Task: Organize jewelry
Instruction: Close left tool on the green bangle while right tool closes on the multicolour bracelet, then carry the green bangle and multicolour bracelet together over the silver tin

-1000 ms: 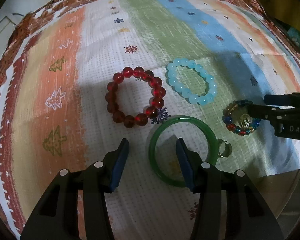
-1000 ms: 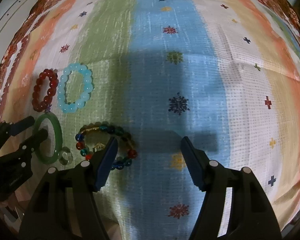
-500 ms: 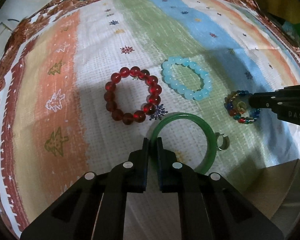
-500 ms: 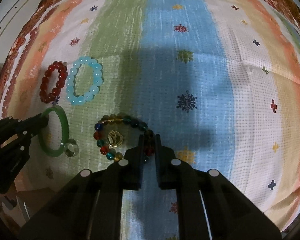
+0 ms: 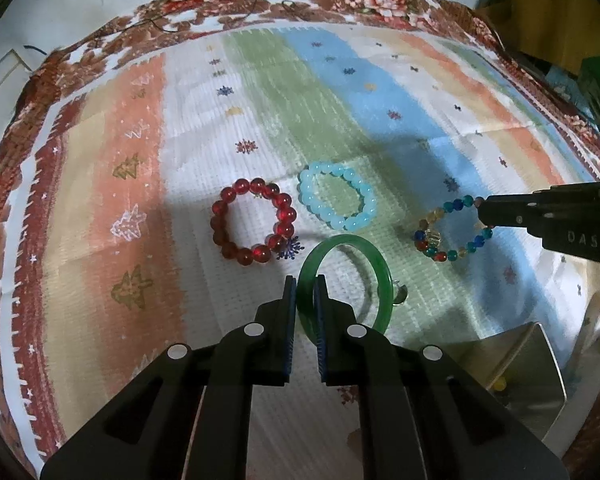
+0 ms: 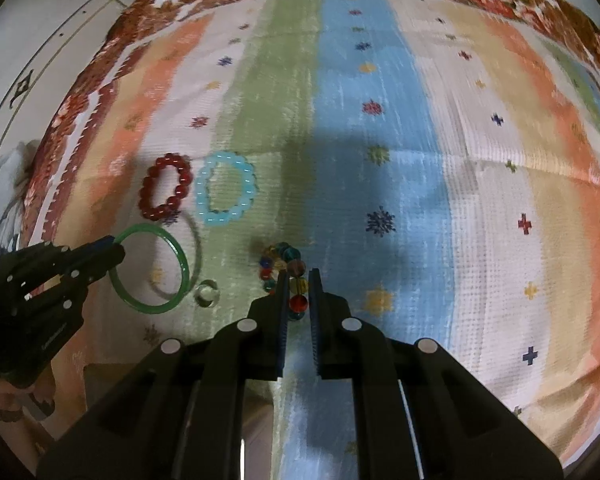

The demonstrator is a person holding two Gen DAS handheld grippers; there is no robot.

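Four bracelets and one small ring on the striped cloth.

Beaded bracelets, three: one dark red glassy, one pale blue, one multicoloured. One smooth green bangle. One small silvery ring. Two black grippers.

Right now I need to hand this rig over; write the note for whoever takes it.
Left gripper: shut on the green bangle, tilted up off the cloth.
Right gripper: shut on the mixed-colour bead bracelet, hanging from its fingers.
On the cloth: red bead bracelet and pale blue bead bracelet side by side, small silver ring near the bangle.
A metal tray shows at the near right edge.
Done: both pieces gripped.
Left: set them down wherever they belong, then handle the other three.
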